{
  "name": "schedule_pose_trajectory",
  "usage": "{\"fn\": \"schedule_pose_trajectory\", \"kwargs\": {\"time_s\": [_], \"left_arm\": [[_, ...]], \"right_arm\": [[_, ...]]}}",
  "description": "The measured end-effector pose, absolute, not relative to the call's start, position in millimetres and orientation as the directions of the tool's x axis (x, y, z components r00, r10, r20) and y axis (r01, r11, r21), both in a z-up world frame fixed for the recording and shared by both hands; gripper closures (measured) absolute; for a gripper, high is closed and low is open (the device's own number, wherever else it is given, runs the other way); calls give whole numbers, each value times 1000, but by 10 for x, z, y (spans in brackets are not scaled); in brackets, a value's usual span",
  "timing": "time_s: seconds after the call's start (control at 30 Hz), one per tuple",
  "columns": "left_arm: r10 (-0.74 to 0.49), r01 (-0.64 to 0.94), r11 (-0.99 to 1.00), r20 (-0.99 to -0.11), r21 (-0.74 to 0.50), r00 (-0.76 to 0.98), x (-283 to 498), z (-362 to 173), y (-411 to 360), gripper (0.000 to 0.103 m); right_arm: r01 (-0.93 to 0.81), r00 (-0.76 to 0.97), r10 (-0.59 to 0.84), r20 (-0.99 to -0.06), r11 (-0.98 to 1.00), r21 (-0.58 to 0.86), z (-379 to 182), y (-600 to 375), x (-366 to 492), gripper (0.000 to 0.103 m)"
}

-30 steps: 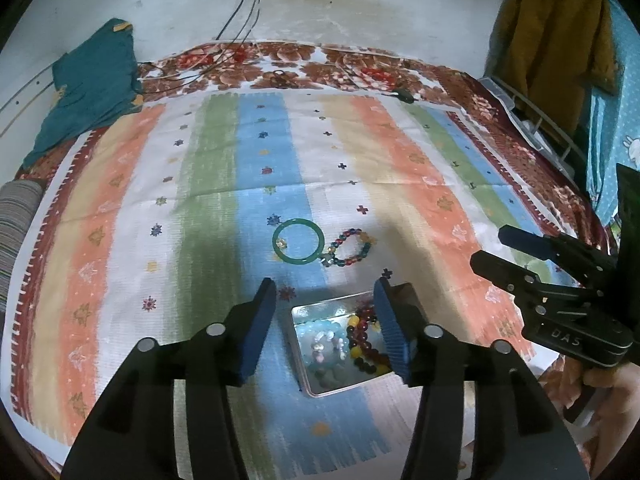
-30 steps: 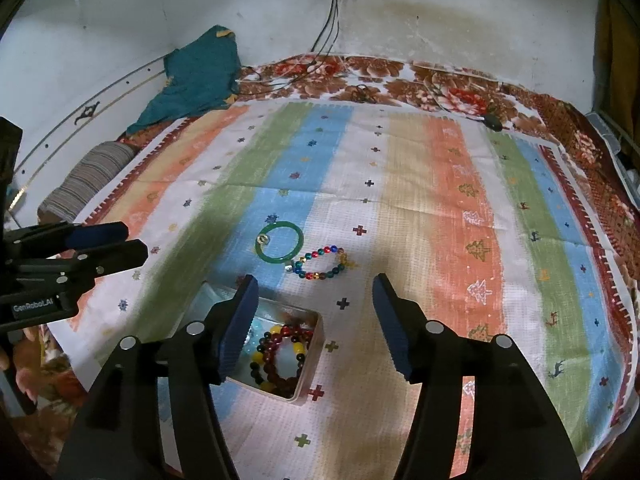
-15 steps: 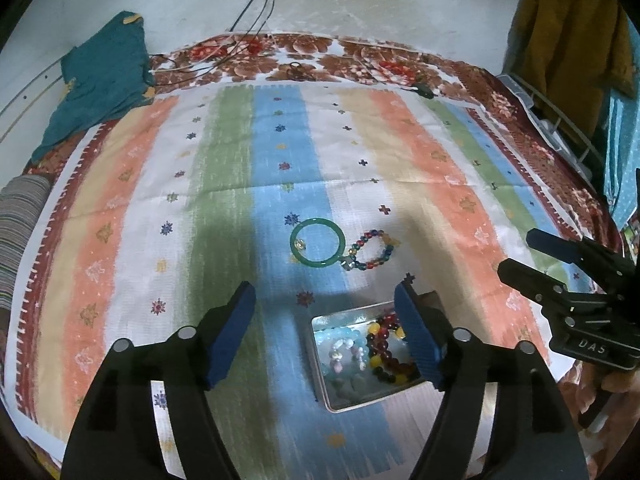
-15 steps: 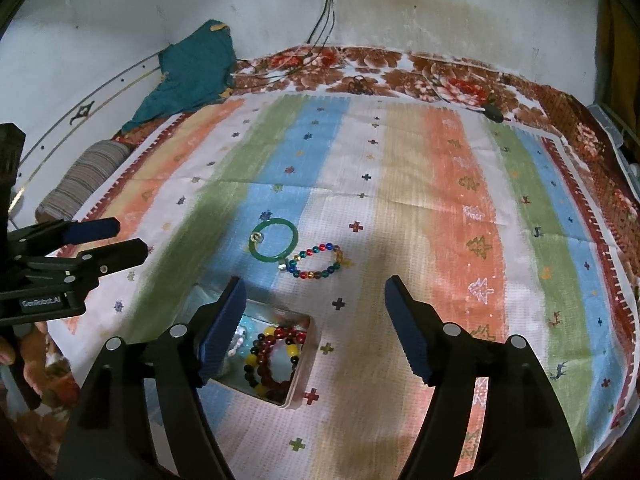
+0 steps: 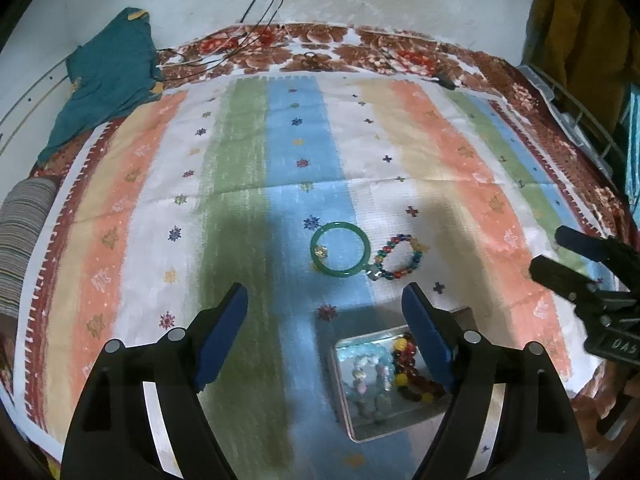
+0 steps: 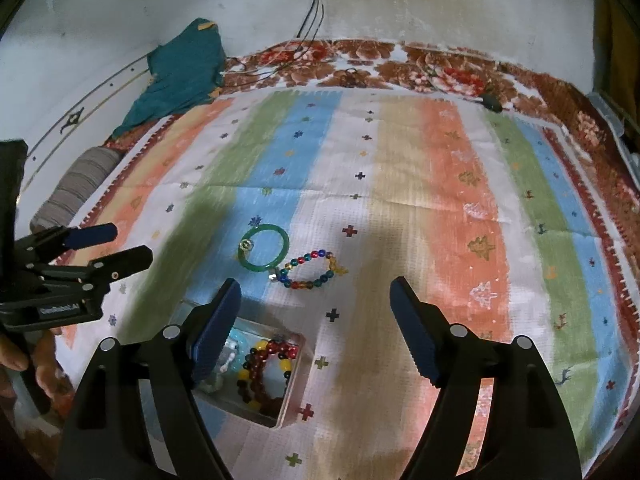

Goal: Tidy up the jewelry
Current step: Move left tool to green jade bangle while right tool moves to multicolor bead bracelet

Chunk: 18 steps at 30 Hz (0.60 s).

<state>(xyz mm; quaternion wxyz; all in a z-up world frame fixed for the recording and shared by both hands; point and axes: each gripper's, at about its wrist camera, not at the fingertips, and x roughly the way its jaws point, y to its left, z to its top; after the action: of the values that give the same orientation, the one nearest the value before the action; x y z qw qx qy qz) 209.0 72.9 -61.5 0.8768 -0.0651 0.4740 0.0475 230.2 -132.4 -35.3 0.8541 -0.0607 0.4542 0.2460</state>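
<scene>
1. Left wrist view: the left gripper [image 5: 324, 316] has jaws opening wide with nothing between them; right of it, a square shiny metal tin [image 5: 344, 392] holds pale blue beads [image 5: 370, 368] and a dark red and yellow bead bracelet [image 5: 408, 376].
2. On the striped woven cloth [image 5: 440, 152], a smooth green bangle [image 5: 339, 250] touches a multicoloured bead bracelet [image 5: 400, 258]; open cloth lies all around.
3. Right wrist view: the right gripper [image 6: 316, 312] is also opening, empty.

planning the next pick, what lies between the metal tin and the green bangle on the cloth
Only bare striped cloth with a small embroidered flower lies between the square metal tin of beaded bracelets and the round green bangle. Both wrist views show it.
</scene>
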Motion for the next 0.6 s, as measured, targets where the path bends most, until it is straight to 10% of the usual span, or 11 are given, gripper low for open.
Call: {"fn": "schedule_pose_trajectory", "kwargs": {"time_s": [0.6], "left_arm": [[54, -172, 985, -880, -32, 472, 2473, -987, 838, 24]], "right_arm": [[-480, 409, 283, -868, 875, 59, -749, -1085, 2622, 26]]}}
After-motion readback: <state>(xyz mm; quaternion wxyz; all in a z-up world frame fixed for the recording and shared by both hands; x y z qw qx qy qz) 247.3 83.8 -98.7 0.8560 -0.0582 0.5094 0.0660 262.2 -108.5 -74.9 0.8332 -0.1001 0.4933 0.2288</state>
